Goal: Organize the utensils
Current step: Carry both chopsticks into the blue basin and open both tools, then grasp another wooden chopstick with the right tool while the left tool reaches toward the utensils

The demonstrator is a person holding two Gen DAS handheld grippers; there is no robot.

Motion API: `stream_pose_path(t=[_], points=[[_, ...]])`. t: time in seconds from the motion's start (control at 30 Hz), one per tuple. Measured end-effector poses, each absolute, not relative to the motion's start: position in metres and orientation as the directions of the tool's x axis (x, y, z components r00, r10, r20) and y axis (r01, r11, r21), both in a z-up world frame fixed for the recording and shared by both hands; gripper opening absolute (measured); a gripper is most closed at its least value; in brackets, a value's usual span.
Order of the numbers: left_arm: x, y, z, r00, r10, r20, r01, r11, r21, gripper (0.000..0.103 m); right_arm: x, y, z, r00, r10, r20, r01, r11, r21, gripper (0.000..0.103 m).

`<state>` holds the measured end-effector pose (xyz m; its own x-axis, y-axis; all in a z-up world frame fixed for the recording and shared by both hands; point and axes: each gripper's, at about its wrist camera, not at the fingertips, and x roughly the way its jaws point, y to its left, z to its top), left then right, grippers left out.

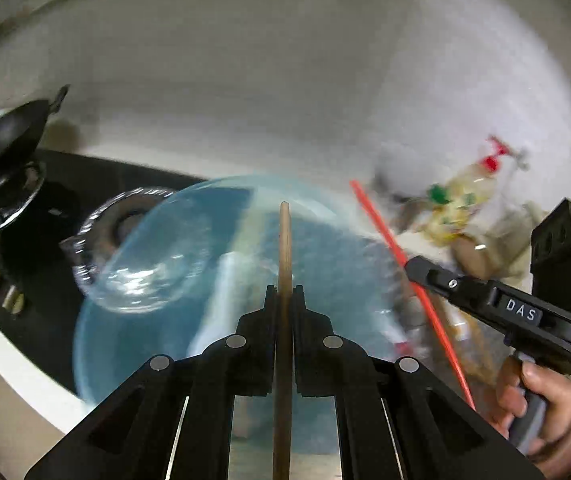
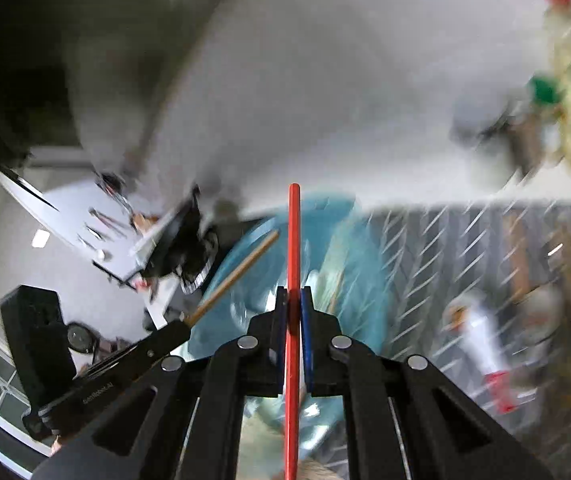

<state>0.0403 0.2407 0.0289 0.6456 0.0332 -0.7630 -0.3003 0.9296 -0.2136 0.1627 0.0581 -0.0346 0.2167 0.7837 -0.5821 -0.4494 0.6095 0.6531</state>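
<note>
My left gripper (image 1: 284,290) is shut on a wooden chopstick (image 1: 285,248) that points straight ahead over a blue plastic basin (image 1: 173,320). My right gripper (image 2: 294,292) is shut on a red chopstick (image 2: 294,240), also held over the blue basin (image 2: 361,280). In the left wrist view the right gripper (image 1: 411,266) shows at the right with the red chopstick (image 1: 381,228) slanting through it. In the right wrist view the left gripper (image 2: 185,326) shows at the lower left with the wooden chopstick (image 2: 237,276) sticking out. Both views are blurred.
A black gas stove (image 1: 45,240) with a black wok (image 1: 5,140) lies at the left. A clear glass bowl (image 1: 137,256) sits at the basin's left rim. Oil bottles (image 1: 465,196) stand at the back right by the white wall. A metal draining surface (image 2: 465,248) lies right of the basin.
</note>
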Motion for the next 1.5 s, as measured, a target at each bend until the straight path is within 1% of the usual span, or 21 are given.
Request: stream_pose_path(t=[0.13, 0.23, 0.4, 0.53, 0.6, 0.7, 0.73, 0.77, 0.83, 0.87, 0.9, 0.93, 0.97, 1.0, 1.07, 1.13, 1.2, 1.33, 1.43, 1.47, 1.5], points=[[0.045, 0.276, -0.004, 0.589, 0.047, -0.807, -0.331, 0.925, -0.187, 0.008, 0.154, 0.109, -0.065, 0.189, 0.682, -0.706, -0.411, 0.708, 0.574, 0.007], [0.050, 0.286, -0.022, 0.560, 0.021, -0.828, -0.309, 0.933, -0.185, 0.008, 0.151, 0.129, -0.075, 0.192, 0.614, -0.766, -0.398, 0.762, 0.511, 0.007], [0.055, 0.286, -0.043, 0.506, -0.002, -0.862, -0.288, 0.942, -0.171, 0.008, 0.155, 0.151, -0.086, 0.175, 0.544, -0.821, -0.375, 0.808, 0.455, 0.008], [0.050, 0.288, -0.046, 0.503, -0.009, -0.864, -0.291, 0.940, -0.180, 0.009, 0.157, 0.154, -0.085, 0.163, 0.535, -0.829, -0.368, 0.813, 0.452, 0.009], [0.047, 0.289, -0.041, 0.501, 0.001, -0.865, -0.303, 0.937, -0.174, 0.009, 0.159, 0.139, -0.075, 0.171, 0.566, -0.807, -0.374, 0.795, 0.478, 0.009], [0.036, 0.281, -0.009, 0.549, -0.009, -0.836, -0.282, 0.939, -0.195, 0.011, 0.159, 0.103, -0.035, 0.274, 0.629, -0.727, -0.438, 0.755, 0.489, 0.009], [0.033, 0.276, 0.002, 0.571, -0.017, -0.820, -0.265, 0.942, -0.204, 0.020, 0.158, 0.088, -0.019, 0.320, 0.641, -0.698, -0.464, 0.748, 0.475, 0.009], [0.029, 0.269, 0.017, 0.600, -0.025, -0.800, -0.242, 0.947, -0.212, 0.033, 0.157, 0.071, -0.001, 0.366, 0.652, -0.664, -0.493, 0.741, 0.456, 0.008], [0.023, 0.243, 0.051, 0.665, -0.056, -0.745, -0.167, 0.961, -0.222, 0.048, 0.156, 0.039, 0.026, 0.436, 0.669, -0.602, -0.543, 0.729, 0.417, 0.009], [0.021, 0.229, 0.064, 0.689, -0.077, -0.721, -0.126, 0.966, -0.224, 0.055, 0.154, 0.022, 0.039, 0.473, 0.668, -0.575, -0.562, 0.731, 0.387, 0.012], [0.020, 0.209, 0.076, 0.708, -0.108, -0.698, -0.074, 0.972, -0.225, 0.058, 0.152, -0.001, 0.050, 0.514, 0.663, -0.544, -0.580, 0.736, 0.349, 0.021], [0.022, 0.194, 0.082, 0.713, -0.132, -0.688, -0.040, 0.973, -0.228, 0.064, 0.149, -0.026, 0.057, 0.560, 0.647, -0.517, -0.584, 0.751, 0.308, 0.028], [0.024, 0.179, 0.084, 0.714, -0.160, -0.681, -0.006, 0.972, -0.235, 0.064, 0.147, -0.050, 0.059, 0.609, 0.614, -0.502, -0.572, 0.779, 0.258, 0.040], [0.029, 0.158, 0.082, 0.706, -0.200, -0.679, 0.039, 0.969, -0.244, 0.064, 0.145, -0.066, 0.059, 0.639, 0.590, -0.494, -0.566, 0.795, 0.217, 0.050], [0.045, 0.119, 0.065, 0.664, -0.248, -0.705, 0.097, 0.964, -0.249, 0.064, 0.143, -0.099, 0.047, 0.666, 0.551, -0.503, -0.564, 0.813, 0.144, 0.050], [0.063, 0.089, 0.040, 0.604, -0.280, -0.746, 0.117, 0.957, -0.265, 0.064, 0.141, -0.133, 0.017, 0.669, 0.484, -0.564, -0.549, 0.833, 0.065, 0.050], [0.077, 0.064, 0.010, 0.545, -0.305, -0.781, 0.116, 0.950, -0.290, 0.064, 0.139, -0.163, -0.017, 0.638, 0.442, -0.631, -0.544, 0.838, 0.038, 0.050], [0.102, 0.029, -0.048, 0.448, -0.275, -0.851, 0.080, 0.960, -0.269, 0.064, 0.141, -0.206, -0.083, 0.534, 0.393, -0.749, -0.549, 0.835, 0.047, 0.050], [0.118, 0.018, -0.076, 0.397, -0.245, -0.885, 0.034, 0.967, -0.253, 0.064, 0.145, -0.221, -0.111, 0.483, 0.395, -0.782, -0.573, 0.817, 0.059, 0.049], [0.120, 0.017, -0.081, 0.390, -0.234, -0.890, 0.022, 0.969, -0.245, 0.064, 0.148, -0.222, -0.117, 0.466, 0.403, -0.787, -0.592, 0.804, 0.061, 0.046], [0.123, 0.015, -0.086, 0.383, -0.222, -0.897, 0.010, 0.972, -0.236, 0.064, 0.149, -0.222, -0.121, 0.454, 0.413, -0.790, -0.608, 0.791, 0.064, 0.034]])
